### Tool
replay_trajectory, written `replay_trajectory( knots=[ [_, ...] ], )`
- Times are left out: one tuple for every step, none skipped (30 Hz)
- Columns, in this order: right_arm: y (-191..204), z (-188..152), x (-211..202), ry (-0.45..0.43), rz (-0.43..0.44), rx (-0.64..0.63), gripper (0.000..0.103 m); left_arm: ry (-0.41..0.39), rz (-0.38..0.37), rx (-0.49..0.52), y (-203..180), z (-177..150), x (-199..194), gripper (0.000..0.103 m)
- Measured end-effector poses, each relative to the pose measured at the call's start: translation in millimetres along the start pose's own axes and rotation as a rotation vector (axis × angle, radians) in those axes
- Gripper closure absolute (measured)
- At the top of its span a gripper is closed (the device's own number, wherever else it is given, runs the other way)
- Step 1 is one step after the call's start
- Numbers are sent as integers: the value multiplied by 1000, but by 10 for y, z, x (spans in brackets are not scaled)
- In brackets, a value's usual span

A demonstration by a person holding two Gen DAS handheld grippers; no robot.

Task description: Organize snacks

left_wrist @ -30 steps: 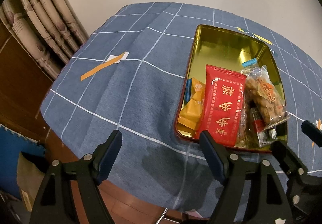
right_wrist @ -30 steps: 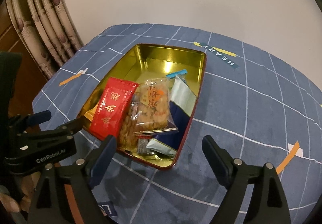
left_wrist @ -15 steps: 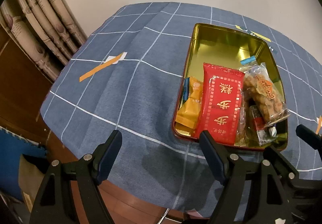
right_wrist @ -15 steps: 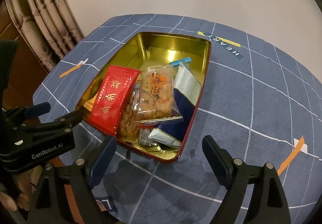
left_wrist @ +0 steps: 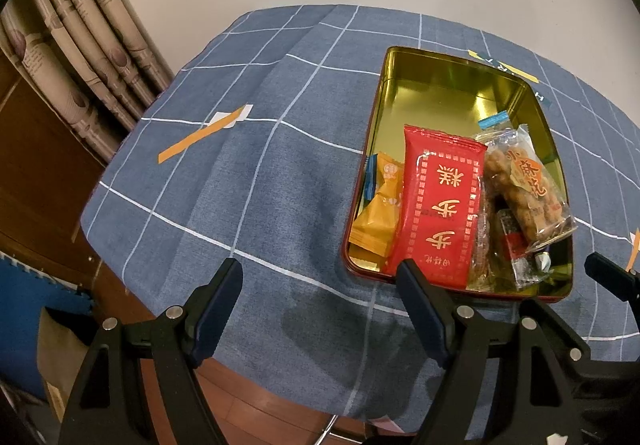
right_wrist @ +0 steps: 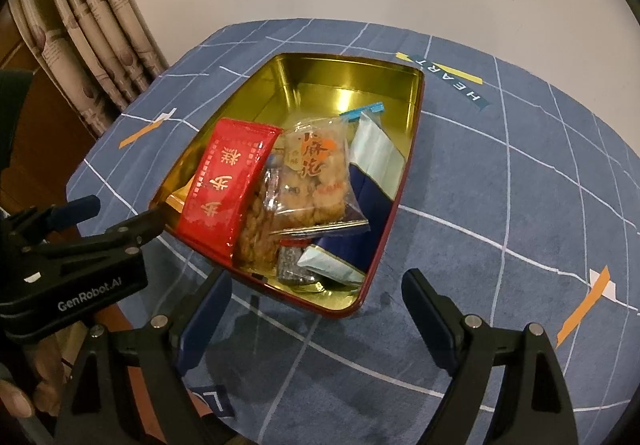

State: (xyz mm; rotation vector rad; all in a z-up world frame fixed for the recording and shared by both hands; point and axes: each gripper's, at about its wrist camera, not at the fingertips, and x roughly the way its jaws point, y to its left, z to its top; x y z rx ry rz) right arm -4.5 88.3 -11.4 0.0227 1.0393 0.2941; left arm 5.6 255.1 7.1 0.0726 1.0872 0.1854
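A gold tin tray (left_wrist: 448,85) (right_wrist: 320,77) with a red rim sits on the blue checked tablecloth. Its near half holds several snacks: a red packet with gold characters (left_wrist: 440,205) (right_wrist: 228,181), a clear bag of fried twists (left_wrist: 524,185) (right_wrist: 316,173), an orange packet (left_wrist: 380,213), pale blue and navy packets (right_wrist: 376,157). My left gripper (left_wrist: 320,309) is open and empty, over the cloth at the tray's near left corner. My right gripper (right_wrist: 316,309) is open and empty at the tray's near edge.
The tablecloth (left_wrist: 240,185) ends at the near and left table edge, with wood floor below. Curtains (left_wrist: 80,45) hang at the left. Orange tape marks (left_wrist: 200,133) (right_wrist: 584,305) and a "HEART" label (right_wrist: 452,81) lie on the cloth. The left gripper body (right_wrist: 72,245) shows at left.
Both grippers have drawn back slightly towards the near edge; the tray appears a little farther away. Both stay open. The snacks have not moved.
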Motion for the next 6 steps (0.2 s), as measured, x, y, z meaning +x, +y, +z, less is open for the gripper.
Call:
replay_trajectory(
  knots=[
    [-3, -4, -3, -1, -1, 0, 14, -5, -3, -3, 5, 1, -5, 26],
    [-5, -2, -9, -4, 0, 0, 14, -9, -6, -6, 8, 2, -10, 26],
    [-3, 0, -15, -5, 1, 1, 14, -10, -8, -8, 10, 5, -9, 26],
    [-1, 2, -16, -6, 2, 1, 14, -8, -9, -6, 8, 8, -4, 26],
    [0, 3, -18, -8, 3, 1, 14, -6, -11, -1, 0, 11, 1, 26],
    [2, 2, -19, -8, 2, 0, 14, -2, -11, 4, -10, 15, 5, 26]
  ],
)
